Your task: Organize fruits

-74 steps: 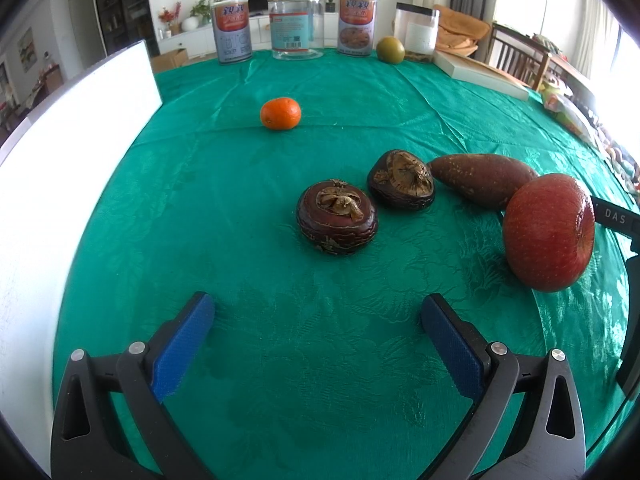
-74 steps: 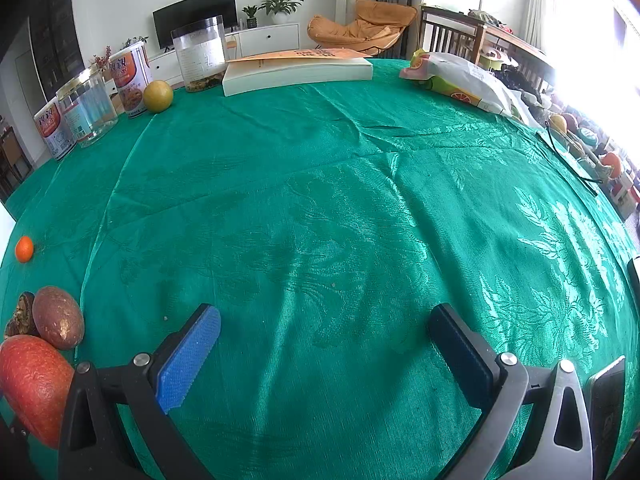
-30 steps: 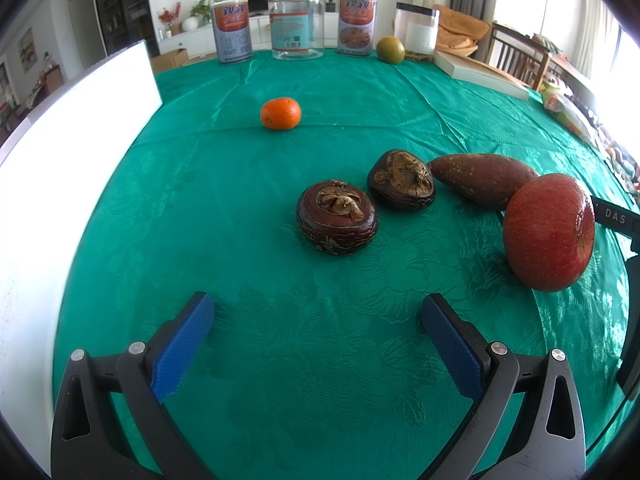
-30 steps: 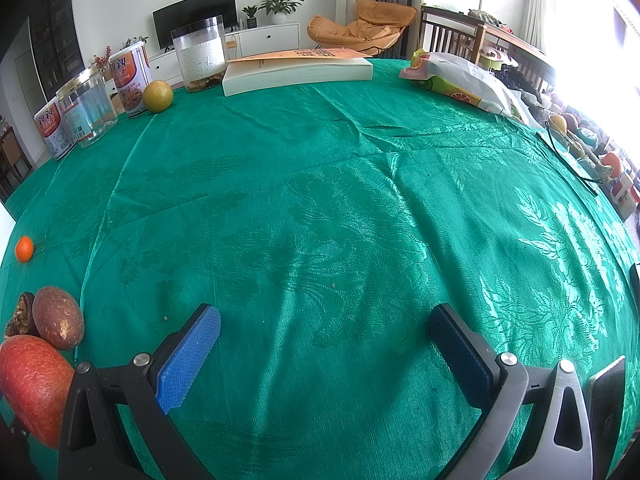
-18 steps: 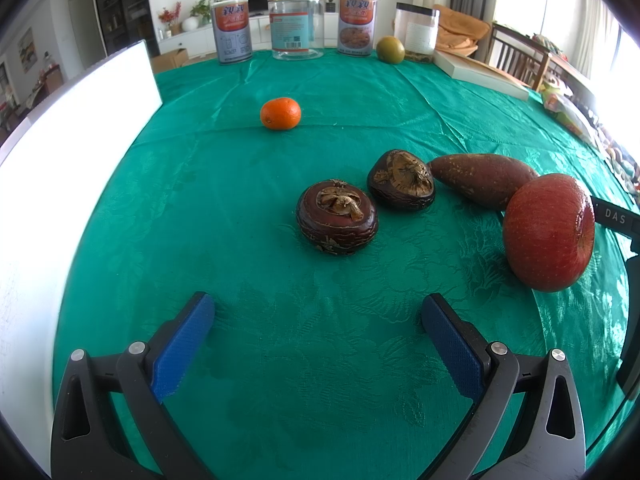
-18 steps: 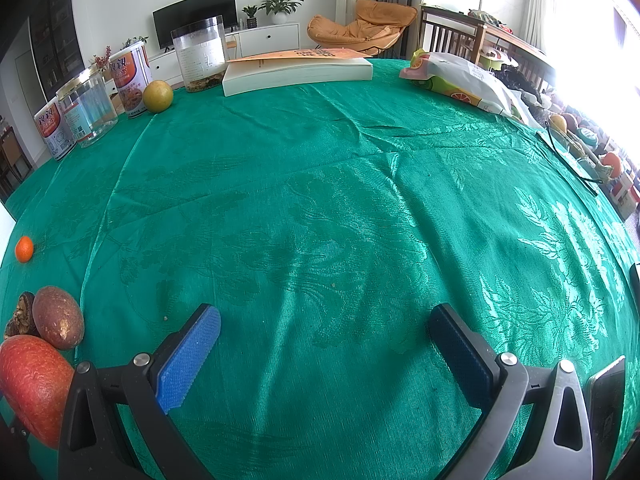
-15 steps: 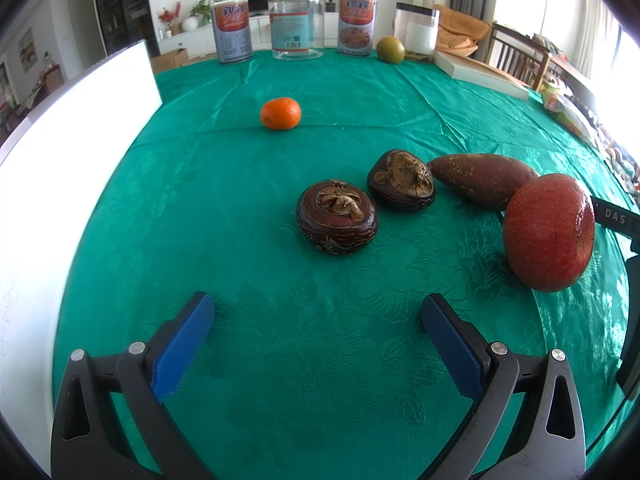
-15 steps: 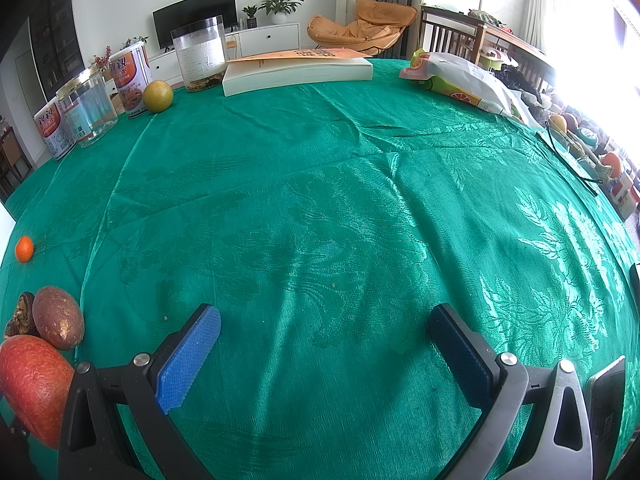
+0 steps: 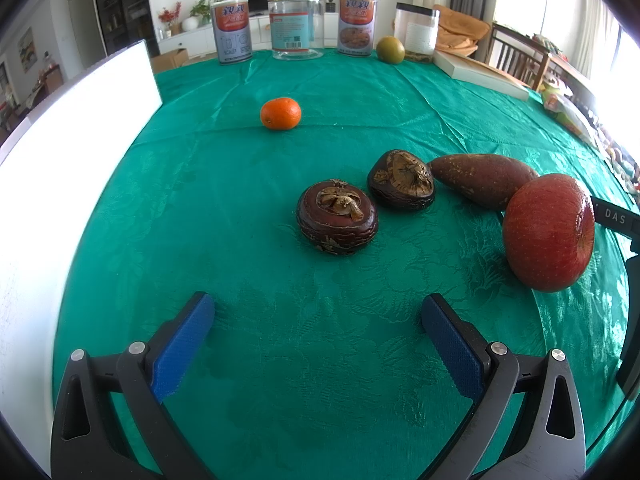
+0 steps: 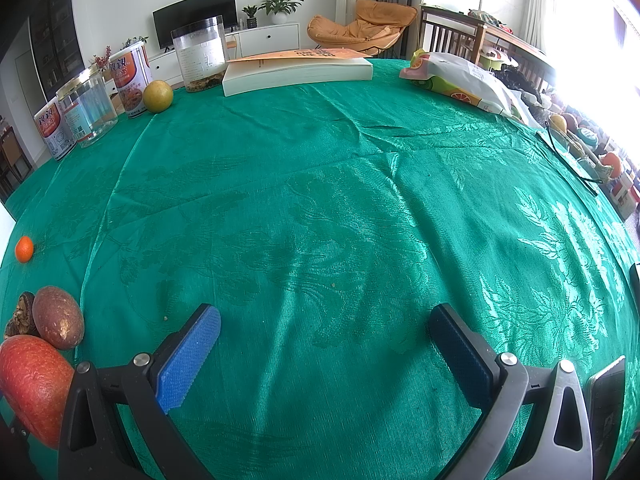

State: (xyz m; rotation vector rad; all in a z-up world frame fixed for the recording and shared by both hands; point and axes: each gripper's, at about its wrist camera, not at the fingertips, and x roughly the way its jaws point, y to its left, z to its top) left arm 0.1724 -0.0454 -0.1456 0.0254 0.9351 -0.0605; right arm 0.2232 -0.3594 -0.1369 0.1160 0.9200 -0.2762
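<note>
In the left wrist view, two dark brown mangosteens (image 9: 337, 216) (image 9: 401, 180), a brown sweet potato (image 9: 482, 181), a red apple (image 9: 548, 232) and a small orange (image 9: 280, 113) lie on the green tablecloth. My left gripper (image 9: 316, 320) is open and empty, just short of the nearer mangosteen. My right gripper (image 10: 324, 328) is open and empty over bare cloth. In the right wrist view the apple (image 10: 32, 388), sweet potato (image 10: 58, 322) and orange (image 10: 24, 249) sit at the far left.
A white board (image 9: 60, 160) stands along the left. Tins (image 9: 231, 30) and jars (image 9: 296, 22), a green-yellow fruit (image 9: 390, 50) and a thick book (image 10: 296, 70) line the far edge. A snack bag (image 10: 460, 80) lies at the right.
</note>
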